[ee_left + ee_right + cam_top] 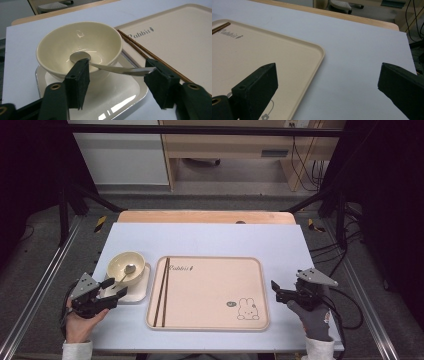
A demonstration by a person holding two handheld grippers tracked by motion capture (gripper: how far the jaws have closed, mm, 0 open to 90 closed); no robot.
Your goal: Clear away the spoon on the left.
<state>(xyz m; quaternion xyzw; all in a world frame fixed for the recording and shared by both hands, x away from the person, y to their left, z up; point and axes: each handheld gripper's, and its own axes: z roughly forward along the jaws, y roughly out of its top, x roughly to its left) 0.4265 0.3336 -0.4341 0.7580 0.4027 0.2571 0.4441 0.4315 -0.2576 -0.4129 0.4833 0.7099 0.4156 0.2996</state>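
Spoon point(110, 67) first: its bowl end sits down inside the cream bowl point(126, 265), and the handle leans out over the rim toward five o'clock. From the left gripper view that handle lies right between the two black jaws of the left gripper point(117, 75); its tip looks to be at the right pad, while the left pad stands in front of the bowl's wall, and whether either pad presses on the metal I cannot tell. Jaws about half apart, no wider. Bowl stands on a small white square plate point(141, 292), which lies just beside the big beige tray point(210, 292), at its nine o'clock. Pair of brown chopsticks point(163, 290) lies along the tray's left edge, running twelve to six, and a rabbit drawing point(247, 310) sits in the tray's five o'clock corner. Over at three o'clock of the tray, the right gripper point(278, 292) hangs above the pale blue table cover point(210, 240), jaws spread wide with nothing between them, pointing in toward the tray's right rim. Person's hands grip both tools from the near edge of the table.
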